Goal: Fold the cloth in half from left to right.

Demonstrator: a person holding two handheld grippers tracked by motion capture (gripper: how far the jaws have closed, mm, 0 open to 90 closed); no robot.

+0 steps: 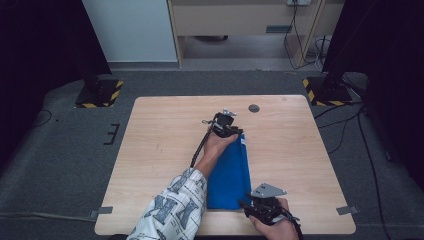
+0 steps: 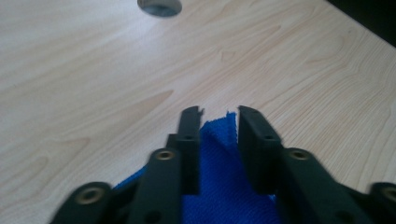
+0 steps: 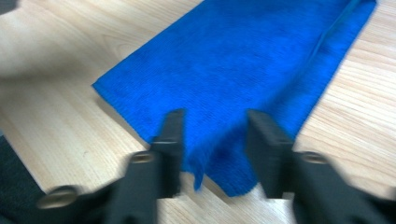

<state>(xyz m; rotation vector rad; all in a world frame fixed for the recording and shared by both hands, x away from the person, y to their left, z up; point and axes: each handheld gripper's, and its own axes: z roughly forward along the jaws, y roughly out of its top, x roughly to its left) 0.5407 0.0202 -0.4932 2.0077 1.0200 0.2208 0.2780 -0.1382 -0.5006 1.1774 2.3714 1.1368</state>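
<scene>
Left gripper [image 1: 235, 132] sits at the far corner of the folded blue microfibre cloth [image 1: 231, 177], jaws parted around its tip, not clamped. Cloth lies mid-table on the light wooden table [image 1: 160, 145]. Right gripper [image 1: 248, 206] straddles the near corner, jaws apart.

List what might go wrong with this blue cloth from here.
1. The left gripper stands open over just the far corner of the blue cloth; it may pinch too little and slip off.
2. The right gripper straddles the near corner; closing could catch one layer only, undoing the fold.
</scene>
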